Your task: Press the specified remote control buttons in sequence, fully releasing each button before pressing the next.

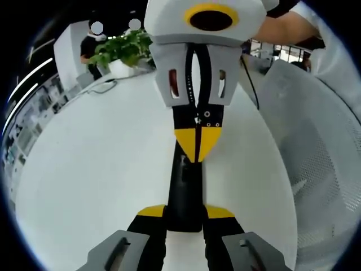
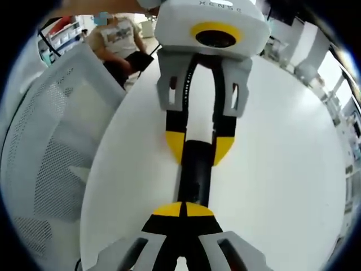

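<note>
Left gripper view showed me the remote control (image 1: 185, 195), a slim black bar lying on the white tabletop (image 1: 96, 169), with my left gripper (image 1: 185, 217) pinching its near end between yellow-tipped fingers (image 1: 151, 212). The right gripper (image 1: 196, 144) came in from the far side, its fingers pressed together into one yellow point resting on or just above the remote's top face.

Right gripper view gave the mirror of that: my right gripper (image 2: 184, 210) closed tip to tip over the remote control (image 2: 196, 175), and the left gripper (image 2: 197, 148) straddling the far end.

My worry was the closed tip. It looked wide against such a narrow body, so I judged it could bridge two buttons or slide off a key if it came down tilted. A hard push could also rock the remote in the left gripper's pinch. I could not make out separate buttons.

Faint lettering sat on the left gripper's housing, too blurred to read.
</note>
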`<state>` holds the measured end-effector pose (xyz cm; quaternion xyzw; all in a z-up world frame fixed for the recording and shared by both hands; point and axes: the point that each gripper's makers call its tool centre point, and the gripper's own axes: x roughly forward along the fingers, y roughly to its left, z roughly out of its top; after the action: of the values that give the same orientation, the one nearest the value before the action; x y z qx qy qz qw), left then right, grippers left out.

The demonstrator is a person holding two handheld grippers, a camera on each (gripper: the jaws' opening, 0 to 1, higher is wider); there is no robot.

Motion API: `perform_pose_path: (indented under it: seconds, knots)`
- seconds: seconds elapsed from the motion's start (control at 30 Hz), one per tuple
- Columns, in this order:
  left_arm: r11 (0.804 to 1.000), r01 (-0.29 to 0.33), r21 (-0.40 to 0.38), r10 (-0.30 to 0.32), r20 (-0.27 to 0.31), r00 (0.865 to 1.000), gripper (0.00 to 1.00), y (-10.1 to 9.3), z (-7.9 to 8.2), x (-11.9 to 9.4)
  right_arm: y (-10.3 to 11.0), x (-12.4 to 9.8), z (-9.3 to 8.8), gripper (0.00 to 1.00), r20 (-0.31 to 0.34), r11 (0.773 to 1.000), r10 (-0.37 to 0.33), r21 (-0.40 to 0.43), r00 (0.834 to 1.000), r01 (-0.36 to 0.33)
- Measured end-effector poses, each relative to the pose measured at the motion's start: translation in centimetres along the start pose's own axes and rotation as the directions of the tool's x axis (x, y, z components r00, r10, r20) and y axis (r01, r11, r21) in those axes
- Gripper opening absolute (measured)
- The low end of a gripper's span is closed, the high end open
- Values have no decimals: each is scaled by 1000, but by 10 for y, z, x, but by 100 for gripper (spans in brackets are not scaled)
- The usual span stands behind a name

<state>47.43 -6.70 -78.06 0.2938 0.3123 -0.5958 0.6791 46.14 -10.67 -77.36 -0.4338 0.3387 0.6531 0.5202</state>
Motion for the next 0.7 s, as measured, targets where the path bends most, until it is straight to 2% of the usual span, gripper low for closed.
perform_pose_path:
  seconds: [0.4, 0.7]
  knots:
    - [1000, -2, 5, 2, -5, 1000, 23, 0, 0, 0, -1, 1, 1, 0, -3, 1000, -11, -1, 1000, 11]
    - [1000, -4, 13, 4, -7, 1000, 23, 0, 1, 0, -2, -7, 4, 0, 24, 1000, -20, 2, 1000, 20]
